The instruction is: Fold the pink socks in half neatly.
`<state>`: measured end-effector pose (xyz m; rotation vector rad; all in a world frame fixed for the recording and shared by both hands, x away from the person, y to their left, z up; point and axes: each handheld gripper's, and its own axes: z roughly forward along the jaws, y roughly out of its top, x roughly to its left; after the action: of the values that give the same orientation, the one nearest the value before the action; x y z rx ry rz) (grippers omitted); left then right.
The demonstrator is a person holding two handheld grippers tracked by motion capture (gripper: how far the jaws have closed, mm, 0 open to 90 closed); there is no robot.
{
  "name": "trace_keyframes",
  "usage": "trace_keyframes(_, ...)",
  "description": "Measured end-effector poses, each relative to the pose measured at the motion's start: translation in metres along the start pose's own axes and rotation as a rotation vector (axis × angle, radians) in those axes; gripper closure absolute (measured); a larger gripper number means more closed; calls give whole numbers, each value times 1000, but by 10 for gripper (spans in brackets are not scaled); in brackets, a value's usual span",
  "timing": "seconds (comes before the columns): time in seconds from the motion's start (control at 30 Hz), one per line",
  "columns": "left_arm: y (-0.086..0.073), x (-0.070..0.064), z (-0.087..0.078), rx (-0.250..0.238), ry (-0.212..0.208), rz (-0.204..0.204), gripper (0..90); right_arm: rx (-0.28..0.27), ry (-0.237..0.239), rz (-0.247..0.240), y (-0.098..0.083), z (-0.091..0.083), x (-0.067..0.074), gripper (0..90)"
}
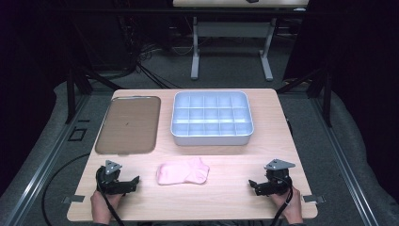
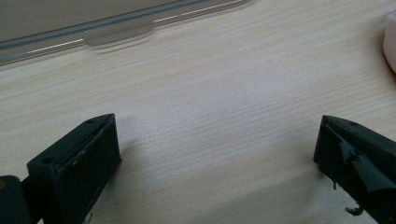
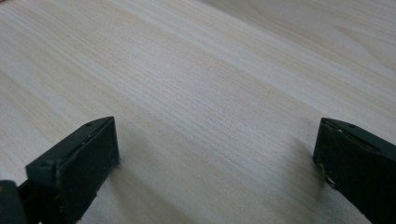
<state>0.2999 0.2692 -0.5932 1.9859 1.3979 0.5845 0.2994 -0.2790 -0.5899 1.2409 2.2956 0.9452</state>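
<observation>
Both grippers rest low in the frame, jaws spread and empty: left gripper (image 1: 133, 182) at lower left, right gripper (image 1: 254, 185) at lower right. The pink sock (image 1: 183, 171) lies between them, lower centre. Approach it from both ends and pinch the fabric only. Beyond, the brown tray (image 1: 128, 124) and the divided bin (image 1: 211, 138) hold nothing visible.
</observation>
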Motion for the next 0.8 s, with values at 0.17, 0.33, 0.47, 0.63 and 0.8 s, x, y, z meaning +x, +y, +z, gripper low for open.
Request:
trace_keyframes(0.17, 0, 0, 0, 0, 1, 0, 1, 1, -4, 0, 0, 0, 0, 0)
trace_keyframes(0.33, 0, 0, 0, -1, 3, 0, 2, 2, -12, 4, 1, 0, -1, 0)
trace_keyframes(0.47, 0, 0, 0, 0, 3, 0, 2, -3, -13, 9, 0, 1, 0, 0)
trace_keyframes(0.63, 0, -1, 0, -2, 8, -1, 2, -2, -14, 10, 1, 1, 0, 0)
trace_keyframes(0.8, 0, -1, -1, -1, 11, 4, 8, -7, -15, 14, 0, 1, 0, 0)
